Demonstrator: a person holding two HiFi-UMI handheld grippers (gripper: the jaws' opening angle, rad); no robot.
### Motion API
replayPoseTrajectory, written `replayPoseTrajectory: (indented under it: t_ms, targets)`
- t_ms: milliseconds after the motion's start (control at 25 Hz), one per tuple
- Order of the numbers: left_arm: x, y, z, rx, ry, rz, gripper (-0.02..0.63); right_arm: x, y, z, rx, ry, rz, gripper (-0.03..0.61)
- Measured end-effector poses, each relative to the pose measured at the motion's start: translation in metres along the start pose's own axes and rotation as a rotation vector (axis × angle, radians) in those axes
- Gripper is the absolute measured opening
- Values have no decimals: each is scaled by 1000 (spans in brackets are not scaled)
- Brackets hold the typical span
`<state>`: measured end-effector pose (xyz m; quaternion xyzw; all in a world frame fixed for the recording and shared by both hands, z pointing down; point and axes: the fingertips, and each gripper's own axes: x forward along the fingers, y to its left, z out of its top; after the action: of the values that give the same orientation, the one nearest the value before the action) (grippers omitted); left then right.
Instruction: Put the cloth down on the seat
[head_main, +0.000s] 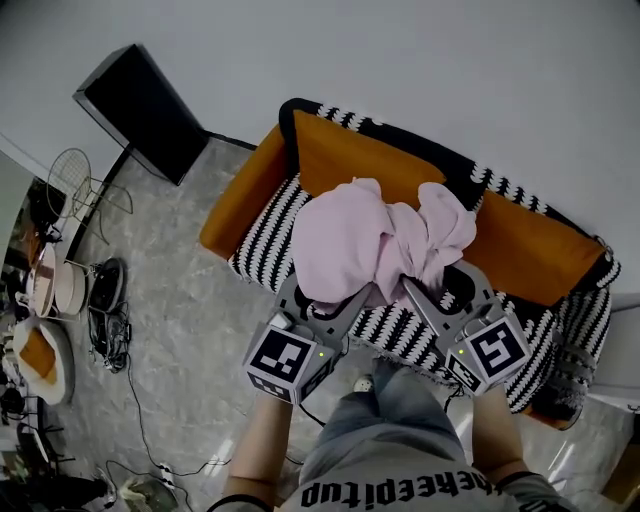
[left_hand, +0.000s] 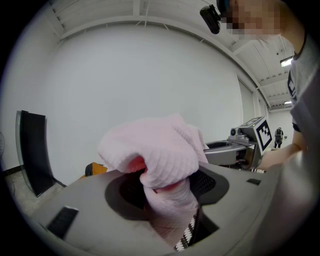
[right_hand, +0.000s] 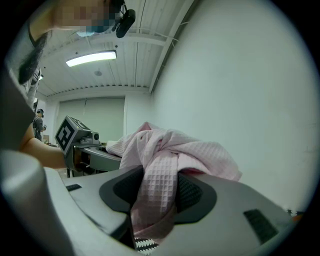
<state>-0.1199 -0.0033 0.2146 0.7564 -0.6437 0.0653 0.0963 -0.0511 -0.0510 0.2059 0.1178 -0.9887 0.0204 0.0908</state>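
A bunched pale pink waffle cloth (head_main: 375, 240) hangs in the air over the black-and-white striped seat (head_main: 268, 230) of an orange sofa. My left gripper (head_main: 338, 303) is shut on the cloth's lower left edge, and my right gripper (head_main: 418, 288) is shut on its lower right part. In the left gripper view the cloth (left_hand: 157, 160) bulges up out of the closed jaws. The right gripper view shows a fold of the cloth (right_hand: 160, 187) pinched between the dark pads, with the rest draped over the jaws. A sliver of striped seat shows below both grippers.
The sofa's orange backrest (head_main: 395, 165) and left armrest (head_main: 238, 200) bound the seat. A black panel (head_main: 140, 110) leans on the wall at the left. Cables, a round fan guard and bowls (head_main: 60, 285) lie on the grey floor at the far left.
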Motion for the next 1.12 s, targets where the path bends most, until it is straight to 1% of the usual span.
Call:
replayPoseTrajectory:
  t_ms: [80, 400, 640, 880, 960, 1120]
  targets:
    - [7, 6, -1, -7, 3, 5, 262, 7, -7, -1, 2, 4, 4, 202]
    - [15, 7, -8, -10, 19, 8, 262, 9, -12, -9, 2, 6, -6, 202]
    - [18, 9, -8, -3, 19, -11, 262, 10, -13, -9, 0, 8, -25, 202]
    - [19, 22, 1, 2, 38, -86, 262, 17, -12, 2, 20, 19, -95, 202]
    - [30, 39, 1, -5, 48, -125, 262, 34, -18, 2, 36, 35, -128, 202]
    - [53, 78, -11, -4, 86, -209, 262, 72, -30, -11, 75, 58, -205, 202]
